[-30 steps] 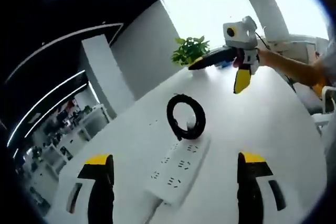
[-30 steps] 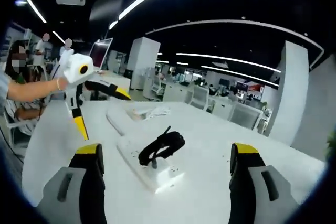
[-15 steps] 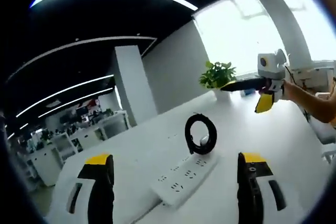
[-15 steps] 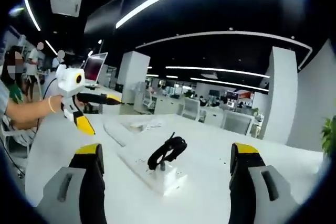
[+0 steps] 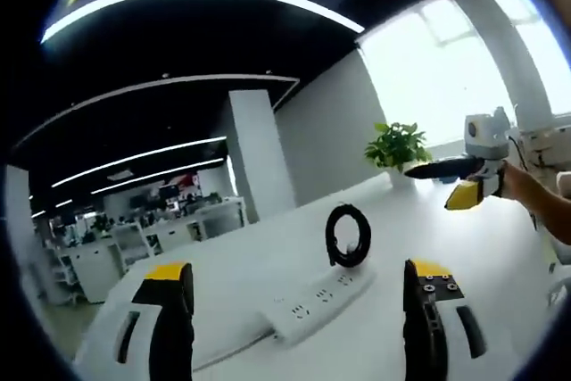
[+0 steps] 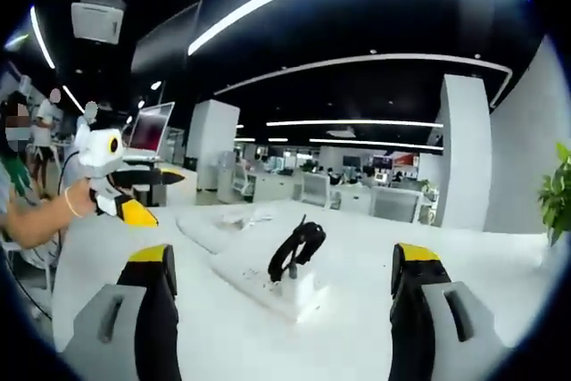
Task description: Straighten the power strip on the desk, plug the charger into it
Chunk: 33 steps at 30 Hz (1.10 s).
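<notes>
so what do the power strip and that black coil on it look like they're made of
Power strip: looks like hard white plastic, smooth, with moulded socket holes.
Coiled black cable: probably rubber or PVC sheathing, matte, holding a springy loop.
Desk: smooth white top, perhaps laminate; hard to tell.

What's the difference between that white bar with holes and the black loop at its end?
The power strip is white, long and lies flat on the desk; the charger's cable coil is black, ring-shaped and stands upright. The power strip shows rows of sockets; the cable coil is a bundled cord. Both sit together between the open left gripper and right gripper.
</notes>
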Available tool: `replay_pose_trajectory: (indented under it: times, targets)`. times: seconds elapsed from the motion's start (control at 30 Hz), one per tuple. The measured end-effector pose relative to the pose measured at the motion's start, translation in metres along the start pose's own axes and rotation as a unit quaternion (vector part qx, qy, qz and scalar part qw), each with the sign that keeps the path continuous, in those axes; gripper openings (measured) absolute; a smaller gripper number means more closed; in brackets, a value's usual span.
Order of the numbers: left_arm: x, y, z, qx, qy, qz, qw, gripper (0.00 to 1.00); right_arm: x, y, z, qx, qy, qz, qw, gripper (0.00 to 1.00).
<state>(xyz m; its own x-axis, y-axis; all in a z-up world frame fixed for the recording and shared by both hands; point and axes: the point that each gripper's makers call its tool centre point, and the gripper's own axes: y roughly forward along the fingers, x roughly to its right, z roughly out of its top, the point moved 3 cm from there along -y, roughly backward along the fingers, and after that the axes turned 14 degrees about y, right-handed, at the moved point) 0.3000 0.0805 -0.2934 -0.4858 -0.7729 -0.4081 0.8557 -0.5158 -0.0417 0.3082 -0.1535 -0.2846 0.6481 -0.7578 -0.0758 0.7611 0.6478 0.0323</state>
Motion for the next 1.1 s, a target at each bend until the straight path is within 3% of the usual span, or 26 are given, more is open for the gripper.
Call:
replay_pose_trajectory:
  times: [0.1,0.3,0.47,0.63,0.77,1.03,1.1]
  targets:
    - [0.006,-0.006,-0.001,0.006,-0.015,-0.005,0.9999,0.99,-0.006,-0.007,-0.004,-0.001,-0.003,-0.004,1.0,1.0]
    - [0.012,-0.02,-0.006,0.011,-0.032,0.017,0.9993,0.99,-0.018,-0.024,0.0,0.026,0.011,-0.008,0.9996,1.0]
    - [0.01,-0.032,-0.007,0.024,-0.063,0.043,0.9968,0.99,-0.02,-0.033,-0.009,0.016,0.021,-0.02,0.9995,0.99]
    - [0.012,-0.041,-0.014,0.023,-0.088,0.047,0.9948,0.99,-0.019,-0.041,-0.02,0.014,0.027,-0.03,0.9991,0.99]
    - [0.016,-0.047,-0.023,0.007,-0.084,0.057,0.9948,0.99,-0.018,-0.049,-0.031,0.01,0.032,-0.042,0.9986,0.99]
    - [0.025,-0.062,-0.042,-0.025,-0.079,0.081,0.9933,0.99,-0.017,-0.069,-0.059,-0.039,0.011,-0.071,0.9967,0.96]
    - [0.033,-0.065,-0.051,-0.05,-0.089,0.058,0.9931,0.99,-0.019,-0.073,-0.062,-0.045,0.012,-0.072,0.9963,0.96]
